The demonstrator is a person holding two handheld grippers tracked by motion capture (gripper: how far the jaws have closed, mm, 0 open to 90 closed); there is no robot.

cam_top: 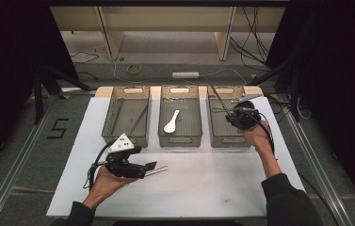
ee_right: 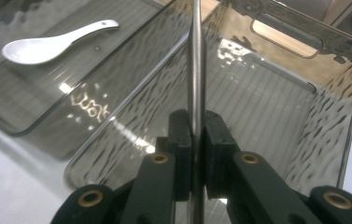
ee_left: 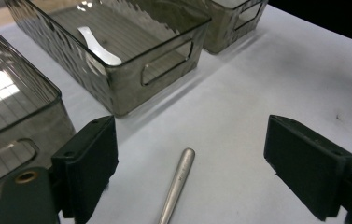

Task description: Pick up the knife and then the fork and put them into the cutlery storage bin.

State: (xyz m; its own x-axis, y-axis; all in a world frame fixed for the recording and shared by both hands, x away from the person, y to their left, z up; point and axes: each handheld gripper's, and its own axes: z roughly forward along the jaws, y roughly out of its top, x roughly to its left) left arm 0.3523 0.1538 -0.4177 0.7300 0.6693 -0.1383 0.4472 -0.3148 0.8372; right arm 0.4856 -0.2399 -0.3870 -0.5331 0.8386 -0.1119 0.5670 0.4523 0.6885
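From the high view, three smoked bins (cam_top: 179, 141) are counted in a row along the far edge of the counter (cam_top: 203, 188). One white spoon (cam_top: 171, 122) is already sorted into the middle bin, and a thin utensil is seen in the left bin.

In the left gripper view, the left gripper (ee_left: 190, 172) is seen with fingers wide apart, empty, and a metal handle (ee_left: 178, 184) lies loose on the counter between them: this piece is judged still to be sorted.

In the right gripper view, the right gripper (ee_right: 195, 140) is clamped on one thin metal rod (ee_right: 195, 70) over the right bin; its release remains.
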